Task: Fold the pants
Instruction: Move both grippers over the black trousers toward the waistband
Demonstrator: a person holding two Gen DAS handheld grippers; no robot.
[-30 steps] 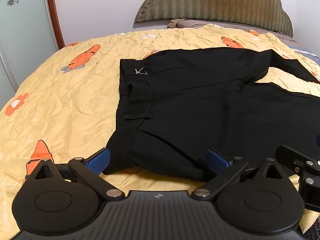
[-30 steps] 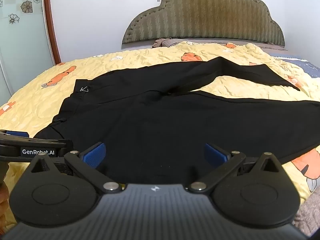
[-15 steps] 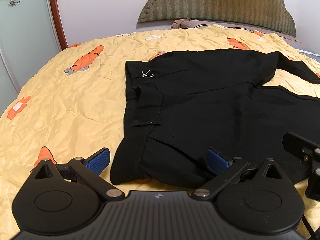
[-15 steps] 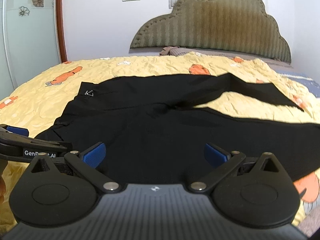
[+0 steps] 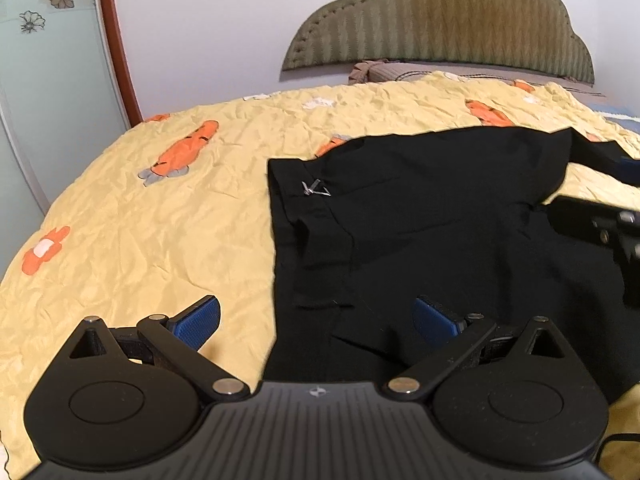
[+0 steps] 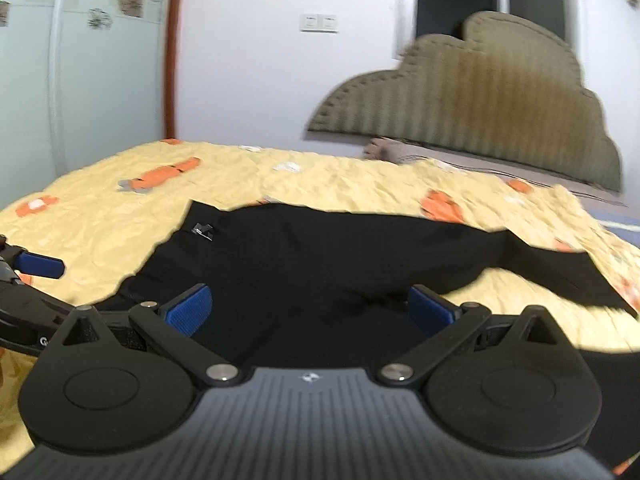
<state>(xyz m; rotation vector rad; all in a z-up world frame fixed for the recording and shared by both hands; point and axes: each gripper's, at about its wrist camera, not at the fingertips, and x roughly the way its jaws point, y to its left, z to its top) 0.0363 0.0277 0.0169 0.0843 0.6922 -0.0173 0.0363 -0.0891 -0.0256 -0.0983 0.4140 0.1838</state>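
Observation:
Black pants [image 5: 432, 224] lie spread on a yellow bedspread, waistband to the left with a small metal clasp [image 5: 314, 190] on it, legs running off to the right. My left gripper [image 5: 316, 318] hovers open over the near waistband corner, one blue pad over bedspread, the other over cloth. In the right wrist view the pants [image 6: 320, 256] fill the middle, and my right gripper [image 6: 310, 306] stands open above the seat area with nothing between its pads. The right gripper's body shows at the left view's right edge.
The yellow bedspread [image 5: 140, 232] with orange carrot prints covers a round bed. A padded olive headboard [image 5: 440, 24] and a brown pillow [image 5: 376, 70] stand at the back. A glass door with a red frame [image 5: 116, 40] is at the left. Bare bedspread lies left of the pants.
Both grippers have moved forward over the pants and tilted up, so more wall and headboard show. The right wrist view is blurred from motion. The pants lie as before.

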